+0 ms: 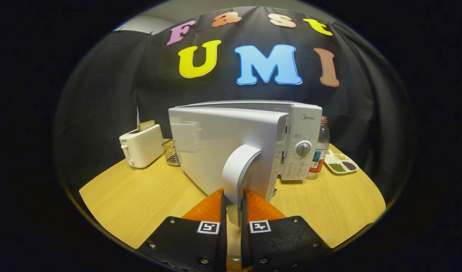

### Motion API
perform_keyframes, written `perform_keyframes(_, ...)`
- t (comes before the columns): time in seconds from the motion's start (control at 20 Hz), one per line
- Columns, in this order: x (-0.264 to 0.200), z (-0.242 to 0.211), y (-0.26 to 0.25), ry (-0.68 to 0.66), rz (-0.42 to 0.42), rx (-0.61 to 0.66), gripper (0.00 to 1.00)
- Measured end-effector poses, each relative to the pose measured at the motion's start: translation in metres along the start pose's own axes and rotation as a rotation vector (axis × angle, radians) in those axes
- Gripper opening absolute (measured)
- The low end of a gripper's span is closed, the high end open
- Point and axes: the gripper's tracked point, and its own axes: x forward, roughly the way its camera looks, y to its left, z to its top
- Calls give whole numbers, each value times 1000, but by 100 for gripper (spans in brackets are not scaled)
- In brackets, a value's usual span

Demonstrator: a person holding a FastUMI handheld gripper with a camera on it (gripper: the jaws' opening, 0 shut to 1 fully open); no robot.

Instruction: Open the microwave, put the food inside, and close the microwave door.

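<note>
On the wooden desk (140, 196), furthest left, stands a white toaster (141, 145) with a slice of bread (146, 125) sticking up from its slot. Just to its right, tucked against the microwave's left side, is a small wire basket (171, 152). The white microwave (291, 132) sits in the middle of the desk, and its door (216, 147) is swung partly open toward the camera, so the door's outer face hides most of the oven's front. A curved white door handle (238, 170) runs down the near edge of that door and drops between the fingers of the hand-held gripper (233, 215); both fingers are closed tight on the handle, one on each side, grasping it. To the right of the door the control panel shows, with a round grey dial (303, 149) above rows of small markings. Just beside the microwave's right side stands a clear plastic bottle (320, 151) with a red cap, and further right, near the desk's edge, lies a white divided tray (341, 163) holding small heaps of green, dark and pale grains in separate compartments.
</note>
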Motion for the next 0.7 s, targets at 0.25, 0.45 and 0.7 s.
perform_keyframes(0.25, -23, -11, 43, 2, 42, -24, 16)
perform_keyframes(0.45, -35, -17, 71, 2, 50, -51, 16)
perform_keyframes(0.7, -45, -25, 104, 8, 70, -74, 17)
